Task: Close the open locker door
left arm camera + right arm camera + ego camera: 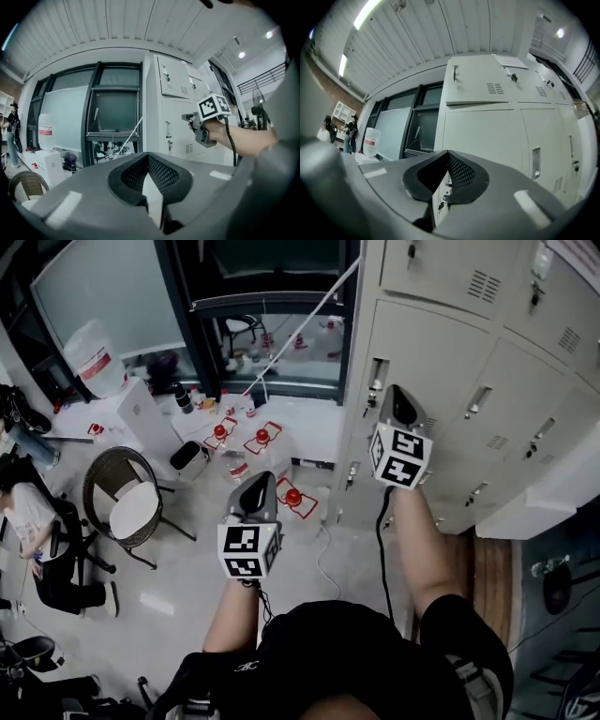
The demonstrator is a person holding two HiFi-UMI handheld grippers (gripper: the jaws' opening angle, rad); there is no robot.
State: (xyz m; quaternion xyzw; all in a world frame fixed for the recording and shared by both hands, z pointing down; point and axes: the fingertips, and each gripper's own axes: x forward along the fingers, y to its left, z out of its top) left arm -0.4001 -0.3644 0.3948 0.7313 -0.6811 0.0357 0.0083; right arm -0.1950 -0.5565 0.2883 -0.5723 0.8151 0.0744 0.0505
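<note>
While both tongs are held out in front of the person, a wicker chair (pixel 131 507) stands well off to the left of the left gripper (pixel 258 486), whose jaws are pressed together on nothing. Small red-topped objects (pixel 262 436) sit on the floor ahead of it (between the two tongs). The right gripper (pixel 398 399), jaws likewise closed and empty, has its tips just before the locker door (pixel 431 352), which looks about flush with its neighbours in the locker bank (pixel 525 418).

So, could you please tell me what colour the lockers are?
Off-white lockers, clearest in the right gripper view.
</note>
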